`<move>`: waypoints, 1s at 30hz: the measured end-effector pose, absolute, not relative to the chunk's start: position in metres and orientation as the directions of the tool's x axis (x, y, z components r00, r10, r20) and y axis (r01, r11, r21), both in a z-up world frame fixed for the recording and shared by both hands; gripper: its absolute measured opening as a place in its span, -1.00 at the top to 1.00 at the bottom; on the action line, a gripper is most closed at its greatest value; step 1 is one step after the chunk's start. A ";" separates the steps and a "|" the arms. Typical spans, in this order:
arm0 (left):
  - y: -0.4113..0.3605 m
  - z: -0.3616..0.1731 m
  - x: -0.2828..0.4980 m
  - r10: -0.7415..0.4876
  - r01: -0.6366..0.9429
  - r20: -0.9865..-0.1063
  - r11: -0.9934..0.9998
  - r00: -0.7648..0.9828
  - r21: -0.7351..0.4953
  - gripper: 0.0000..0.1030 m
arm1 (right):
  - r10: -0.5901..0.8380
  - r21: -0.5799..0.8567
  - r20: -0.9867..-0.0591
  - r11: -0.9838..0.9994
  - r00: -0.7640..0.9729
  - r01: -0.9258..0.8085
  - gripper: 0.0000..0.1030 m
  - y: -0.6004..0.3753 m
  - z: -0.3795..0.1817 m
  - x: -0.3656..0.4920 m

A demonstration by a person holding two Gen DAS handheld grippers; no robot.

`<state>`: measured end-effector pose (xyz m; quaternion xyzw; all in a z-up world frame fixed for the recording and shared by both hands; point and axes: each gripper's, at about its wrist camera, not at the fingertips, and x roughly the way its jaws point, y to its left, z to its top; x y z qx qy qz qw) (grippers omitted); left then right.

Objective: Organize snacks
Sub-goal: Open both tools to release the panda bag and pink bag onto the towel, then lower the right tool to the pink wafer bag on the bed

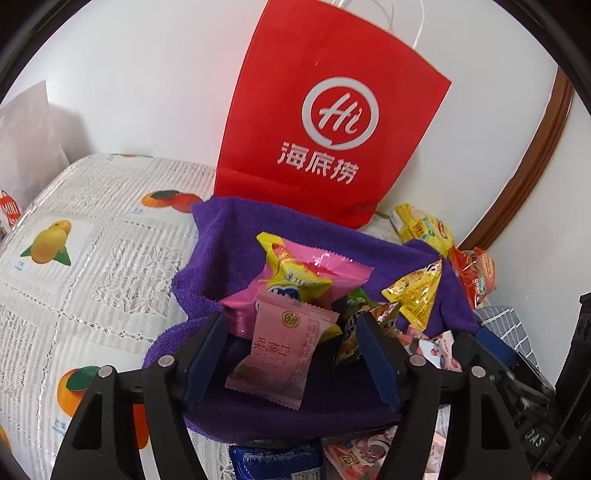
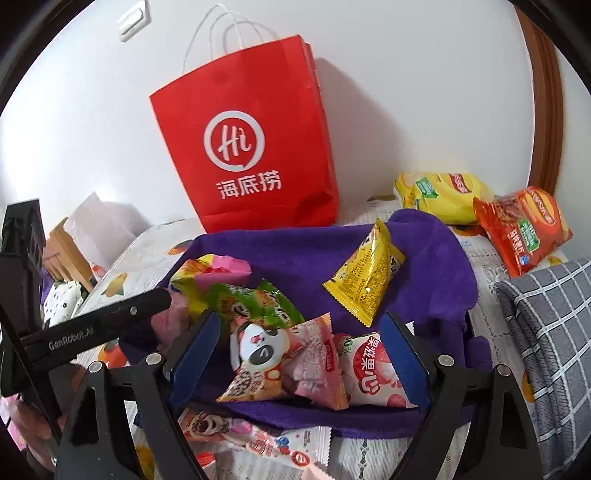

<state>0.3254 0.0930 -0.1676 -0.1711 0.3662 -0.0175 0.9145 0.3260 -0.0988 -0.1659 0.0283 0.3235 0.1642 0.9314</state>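
Snacks (image 2: 291,365) lie on purple towel (image 2: 295,254) before red "Hi" bag (image 2: 247,147); both grippers, left (image 1: 291,354) and right (image 2: 299,362), hold nothing, fingers apart.

wall (image 2: 406,74): plain white, well beyond the jaws, evenly lit with soft shadows on it
wall plate (image 2: 135,20): small white switch or outlet plate, high on the wall up and left of the jaws, can't tell which
wood trim (image 2: 546,110): brown curved-looking strip far right of the jaws, might be a door frame, honestly not sure
desk cover (image 1: 92,240): white lacy cloth with fruit pictures, spreads out left of the jaws
checked fabric (image 2: 554,314): grey with white grid lines, just right of the jaws
wooden furniture (image 2: 62,251): light brown piece off to the far left, mostly hidden
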 end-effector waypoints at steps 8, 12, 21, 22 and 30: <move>0.091 -0.159 0.321 -0.168 -0.076 -0.643 0.939 0.748 -0.335 -0.38 | 0.407 0.161 -0.569 0.908 0.715 -0.388 -0.44 -0.096 -0.161 0.284; 0.091 -0.158 0.321 -0.167 -0.078 -0.645 0.940 0.746 -0.333 -0.38 | 0.388 0.178 -0.639 0.915 0.664 -0.363 -0.38 -0.106 -0.178 0.264; 0.088 -0.148 0.313 -0.197 -0.048 -0.613 0.932 0.765 -0.360 -0.38 | 0.240 0.188 -0.759 0.971 0.606 -0.149 -0.45 -0.117 -0.209 0.235; 0.088 -0.148 0.313 -0.199 -0.046 -0.610 0.931 0.767 -0.361 -0.38 | 0.212 0.176 -0.770 0.977 0.602 -0.120 -0.45 -0.115 -0.212 0.236; 0.091 -0.145 0.308 -0.216 -0.042 -0.598 0.921 0.772 -0.387 -0.38 | 0.066 0.011 -0.805 0.995 0.590 -0.095 -0.42 -0.102 -0.226 0.237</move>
